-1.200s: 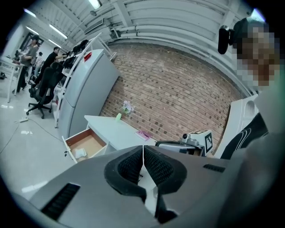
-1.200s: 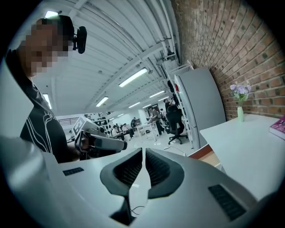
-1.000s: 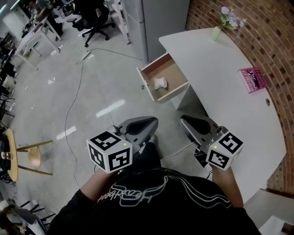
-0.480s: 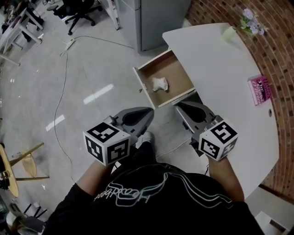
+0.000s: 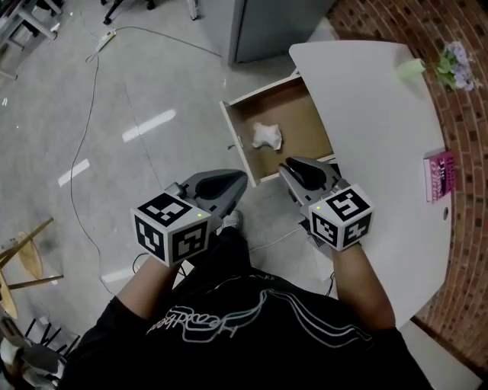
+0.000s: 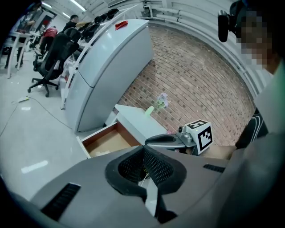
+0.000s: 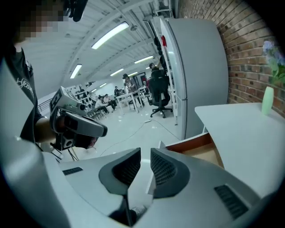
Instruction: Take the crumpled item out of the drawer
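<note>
The wooden drawer [image 5: 305, 114] stands pulled out from the white desk [image 5: 374, 114]. A white crumpled item [image 5: 267, 135] lies on the drawer's floor near its front left. My right gripper [image 5: 288, 165] is shut and empty, its tip just over the drawer's front edge, a short way short of the item. My left gripper [image 5: 241, 177] is also shut and empty, above the floor left of the drawer's front corner. In the right gripper view the pads [image 7: 165, 168] stand almost together, with the drawer [image 7: 201, 150] ahead to the right. The left gripper view shows the drawer [image 6: 107, 141] beyond its closed tips.
A pink book [image 5: 441, 175] and a small vase of flowers [image 5: 446, 61] sit on the desk by the brick wall. A grey cabinet [image 5: 267, 23] stands behind the drawer. A cable [image 5: 76, 164] runs over the floor, and a wooden stool [image 5: 19, 259] stands at the far left.
The view has closed in on the drawer. Both grippers have come forward with it, and the right one's tip has reached the drawer's front edge. Both stay shut.
</note>
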